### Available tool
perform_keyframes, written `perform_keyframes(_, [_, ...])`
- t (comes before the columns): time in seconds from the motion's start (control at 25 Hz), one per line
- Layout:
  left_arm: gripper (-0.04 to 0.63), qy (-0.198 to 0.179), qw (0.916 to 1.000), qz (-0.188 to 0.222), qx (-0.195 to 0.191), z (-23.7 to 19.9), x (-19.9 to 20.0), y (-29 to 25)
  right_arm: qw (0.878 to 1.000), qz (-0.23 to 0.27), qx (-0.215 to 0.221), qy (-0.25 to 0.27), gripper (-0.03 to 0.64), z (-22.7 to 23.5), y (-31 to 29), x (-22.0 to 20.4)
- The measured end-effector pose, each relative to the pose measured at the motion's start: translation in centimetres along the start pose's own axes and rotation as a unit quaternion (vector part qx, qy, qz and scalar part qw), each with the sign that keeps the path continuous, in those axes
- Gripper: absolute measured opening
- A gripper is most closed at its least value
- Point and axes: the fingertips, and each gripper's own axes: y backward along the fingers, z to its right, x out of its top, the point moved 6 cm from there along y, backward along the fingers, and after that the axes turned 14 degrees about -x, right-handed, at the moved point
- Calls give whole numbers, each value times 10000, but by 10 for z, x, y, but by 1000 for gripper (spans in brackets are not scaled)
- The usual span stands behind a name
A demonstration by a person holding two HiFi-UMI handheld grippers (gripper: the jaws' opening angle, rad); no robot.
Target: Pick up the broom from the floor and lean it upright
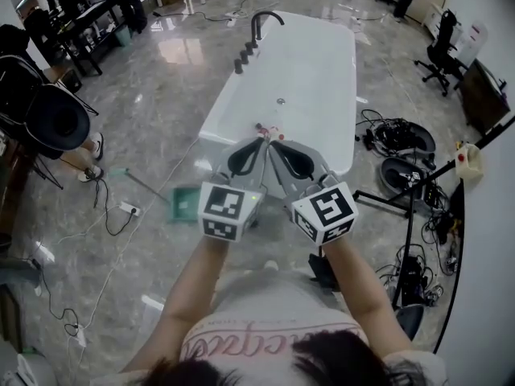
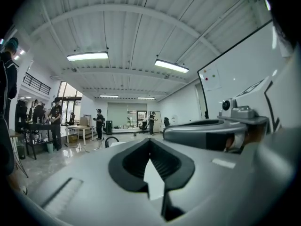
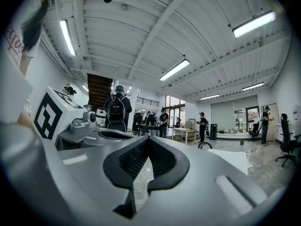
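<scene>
While left gripper (image 1: 259, 139) and right gripper (image 1: 275, 141) are held shut and empty, the broom (image 1: 182, 203) is noted on the floor to their left, handle angled far-left; left gripper judged nearer.

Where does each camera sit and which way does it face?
Head view: on the person's head, facing steeply down at the white bathtub; both forearms, left gripper and right gripper show.
Left gripper view: on the left gripper, facing level over the bathtub; its shut jaws and the right gripper show.
Right gripper view: on the right gripper, likewise level; its shut jaws and the left gripper show.
Shared: all three show the bathtub's black faucet.
</scene>
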Motion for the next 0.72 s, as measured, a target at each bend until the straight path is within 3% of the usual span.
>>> perform_keyframes(0.4, [0,-259,9993,214,-132,8,25,9,9996,-25,-216,-195,0,10,13,8])
perform_keyframes(0.72, [0,-201,9992,280,-217,15,23,12,9991,27,-400,-156,-2,9,20,10])
